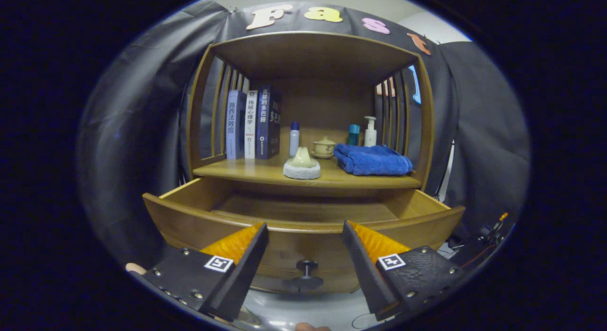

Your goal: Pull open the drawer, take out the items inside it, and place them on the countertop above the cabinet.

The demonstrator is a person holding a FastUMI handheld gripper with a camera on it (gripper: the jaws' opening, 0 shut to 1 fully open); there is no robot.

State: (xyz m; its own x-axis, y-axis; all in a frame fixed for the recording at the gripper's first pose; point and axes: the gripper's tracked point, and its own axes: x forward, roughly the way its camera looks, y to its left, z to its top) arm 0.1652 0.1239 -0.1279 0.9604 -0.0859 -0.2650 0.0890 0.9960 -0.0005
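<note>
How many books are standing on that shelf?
3, upright side by side at the shelf's left end: a pale blue book, a white book and a dark blue book. None looks hidden. The open tongs hover before the drawer.

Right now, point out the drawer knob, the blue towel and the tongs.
drawer knob point(307, 265): gripper view, its round black head.
blue towel point(373, 160): gripper view, middle of the folded top.
tongs point(306, 234): gripper view, open gap between fingertips.

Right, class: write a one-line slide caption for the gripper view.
Open fingers hover before the pulled-out drawer, its knob between them, with a blue towel on the countertop above.
</note>
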